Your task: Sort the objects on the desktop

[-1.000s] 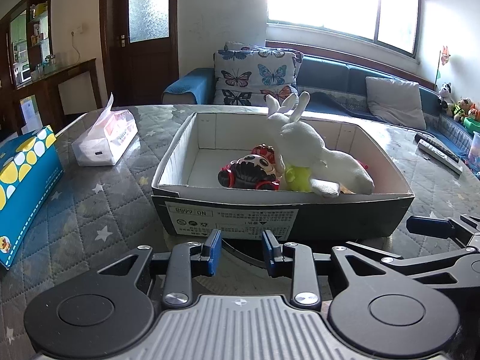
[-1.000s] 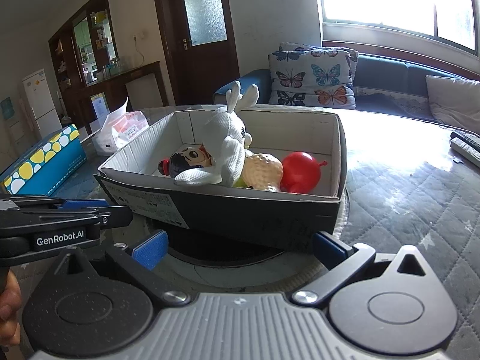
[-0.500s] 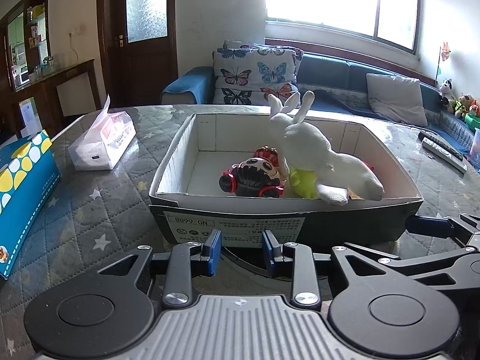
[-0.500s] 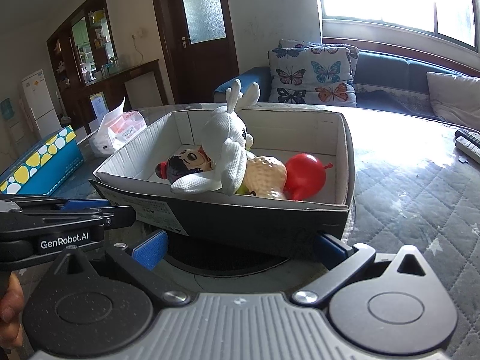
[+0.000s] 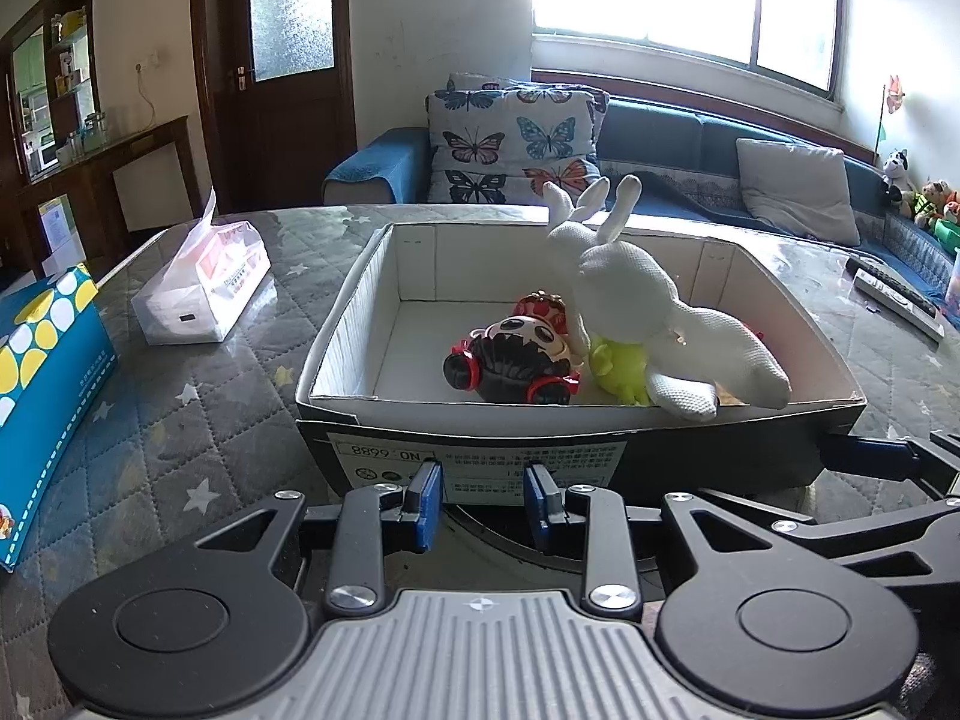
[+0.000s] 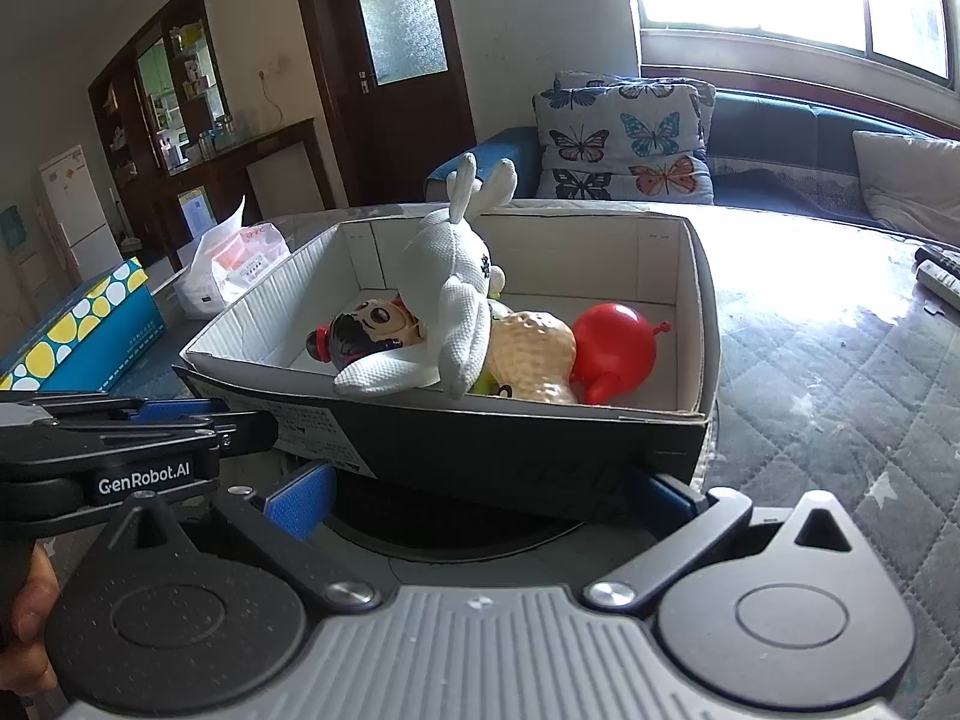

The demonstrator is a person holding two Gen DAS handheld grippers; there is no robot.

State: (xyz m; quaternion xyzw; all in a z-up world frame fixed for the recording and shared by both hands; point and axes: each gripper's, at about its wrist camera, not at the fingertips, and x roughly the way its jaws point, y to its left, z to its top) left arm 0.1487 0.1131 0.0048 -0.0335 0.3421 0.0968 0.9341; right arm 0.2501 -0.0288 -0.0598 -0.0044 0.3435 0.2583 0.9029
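Note:
A dark cardboard box (image 5: 576, 450) (image 6: 540, 450) with a white inside holds a white plush rabbit (image 5: 648, 306) (image 6: 447, 300), a black-and-red doll head (image 5: 516, 360) (image 6: 360, 330), a yellow-green toy (image 5: 618, 369), a tan peanut-shaped toy (image 6: 531, 354) and a red round toy (image 6: 612, 345). My left gripper (image 5: 483, 507) is slightly open and empty, right at the box's near wall. My right gripper (image 6: 474, 495) is wide open, its jaws spanning the box's near corner. The left gripper shows at the left of the right wrist view (image 6: 150, 438).
A tissue pack (image 5: 204, 288) and a blue box with yellow dots (image 5: 42, 384) lie left of the box on the quilted table (image 5: 198, 420). Remote controls (image 5: 900, 300) lie at the far right. A sofa with butterfly cushions (image 5: 516, 144) stands behind.
Both grippers have moved closer to the box, which now looms larger and its near wall sits at the fingertips. Jaw openings are unchanged.

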